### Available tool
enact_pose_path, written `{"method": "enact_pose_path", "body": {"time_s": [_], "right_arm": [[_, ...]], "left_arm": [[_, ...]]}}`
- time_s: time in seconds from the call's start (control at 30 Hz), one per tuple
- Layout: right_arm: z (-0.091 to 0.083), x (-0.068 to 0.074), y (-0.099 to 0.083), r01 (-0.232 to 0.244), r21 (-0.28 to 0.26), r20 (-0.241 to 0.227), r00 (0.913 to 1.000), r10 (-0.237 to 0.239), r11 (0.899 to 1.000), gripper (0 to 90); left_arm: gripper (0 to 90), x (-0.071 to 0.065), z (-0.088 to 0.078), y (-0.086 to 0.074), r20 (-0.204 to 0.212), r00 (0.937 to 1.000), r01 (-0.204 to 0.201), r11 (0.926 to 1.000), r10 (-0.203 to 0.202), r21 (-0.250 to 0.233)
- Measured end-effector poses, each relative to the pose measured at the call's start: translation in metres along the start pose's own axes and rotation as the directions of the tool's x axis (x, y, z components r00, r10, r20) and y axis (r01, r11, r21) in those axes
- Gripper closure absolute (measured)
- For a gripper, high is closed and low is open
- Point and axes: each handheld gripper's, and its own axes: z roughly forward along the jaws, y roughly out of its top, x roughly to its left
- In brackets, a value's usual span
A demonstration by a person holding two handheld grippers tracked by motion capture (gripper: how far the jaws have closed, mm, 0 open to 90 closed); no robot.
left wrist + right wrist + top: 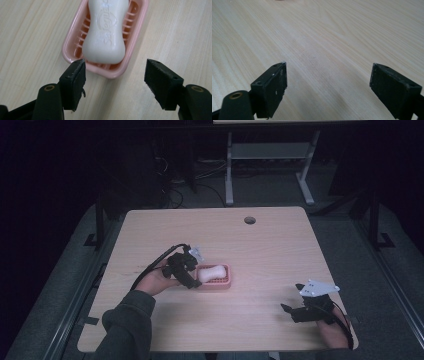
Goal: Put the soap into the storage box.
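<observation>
L gripper [192, 270] by soap [210, 272] in pink dish [226, 281], R gripper [295, 301] apart

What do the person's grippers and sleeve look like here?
Both the left gripper and the right gripper are black, with blocky black jaw pads and brass-coloured rivets. A black cable trails from each, the right gripper carries a grey three-cornered plate, and the left arm wears a dark sleeve.

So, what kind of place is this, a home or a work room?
Probably a lab or workshop, not a home. A bare wooden table with a cable hole stands on grey floor, with loose cables and another desk frame behind. On it lies only a soap in a pink dish.
</observation>
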Motion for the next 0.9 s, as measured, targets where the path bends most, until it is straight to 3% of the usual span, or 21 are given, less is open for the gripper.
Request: {"method": "enact_pose_path", "body": {"time_s": [0.5, 0.9], "right_arm": [[0.001, 0.002, 0.001, 0.007, 0.006, 0.006, 1.0, -0.007, 1.0, 13.8], [0.001, 0.003, 0.001, 0.008, 0.013, 0.007, 0.9999, -0.008, 1.0, 13.8]], "left_arm": [[30.7, -0.007, -0.002, -0.023, 0.001, 0.9998, 0.018, 0.9998, -0.018, 0.001], [30.4, -0.013, -0.01, -0.04, 0.002, 0.9996, 0.03, 0.9991, -0.029, -0.031]]}}
